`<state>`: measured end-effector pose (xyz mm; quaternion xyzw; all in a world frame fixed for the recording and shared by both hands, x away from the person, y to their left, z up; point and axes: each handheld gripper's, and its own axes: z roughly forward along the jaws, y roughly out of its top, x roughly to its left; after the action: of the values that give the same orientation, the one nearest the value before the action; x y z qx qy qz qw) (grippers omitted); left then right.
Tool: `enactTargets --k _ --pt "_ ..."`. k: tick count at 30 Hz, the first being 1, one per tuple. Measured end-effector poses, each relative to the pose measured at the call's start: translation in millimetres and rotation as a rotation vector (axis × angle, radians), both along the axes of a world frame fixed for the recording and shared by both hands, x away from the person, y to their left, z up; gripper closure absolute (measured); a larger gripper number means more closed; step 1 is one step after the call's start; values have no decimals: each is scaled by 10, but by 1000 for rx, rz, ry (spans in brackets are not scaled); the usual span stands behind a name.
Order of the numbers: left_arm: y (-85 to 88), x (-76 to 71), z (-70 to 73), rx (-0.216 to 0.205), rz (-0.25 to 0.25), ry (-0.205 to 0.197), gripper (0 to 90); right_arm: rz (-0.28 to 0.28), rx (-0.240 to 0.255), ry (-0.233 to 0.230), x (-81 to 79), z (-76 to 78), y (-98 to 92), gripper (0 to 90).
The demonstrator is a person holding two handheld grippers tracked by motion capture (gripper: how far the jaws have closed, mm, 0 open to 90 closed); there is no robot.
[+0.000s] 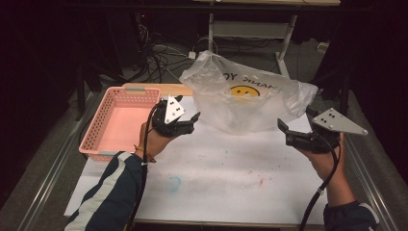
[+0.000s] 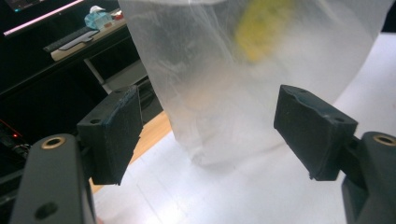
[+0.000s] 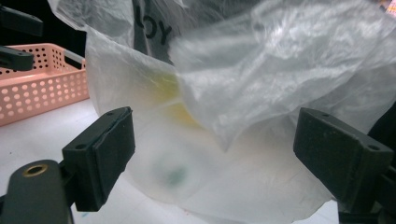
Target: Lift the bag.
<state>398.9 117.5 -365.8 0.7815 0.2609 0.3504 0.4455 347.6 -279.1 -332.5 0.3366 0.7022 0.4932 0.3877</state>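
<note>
A crumpled clear plastic bag [image 1: 245, 98] with a yellow smiley stands at upper centre of the white table [image 1: 231, 178]. The left hand-held gripper [image 1: 190, 121] and right hand-held gripper [image 1: 285, 131] flank it, both jaws spread, gripping nothing. A pink basket [image 1: 120, 122] sits at left.

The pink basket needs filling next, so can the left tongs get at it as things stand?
Probably yes. The left tongs are open right beside the pink basket, with nothing between them; the plastic bag lies on their other side.
</note>
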Motion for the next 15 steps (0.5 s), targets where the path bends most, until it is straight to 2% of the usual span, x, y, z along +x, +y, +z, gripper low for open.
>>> enactTargets --k 4,8,15 --pt "90 -112 -81 -6 -13 6 232 6 -9 24 -19 -116 6 134" --pt "163 -247 -149 13 -22 -3 202 10 -16 39 -67 -196 -3 135" --pt "321 -500 -256 39 -45 -22 201 21 -16 41 -277 -276 -69 143"
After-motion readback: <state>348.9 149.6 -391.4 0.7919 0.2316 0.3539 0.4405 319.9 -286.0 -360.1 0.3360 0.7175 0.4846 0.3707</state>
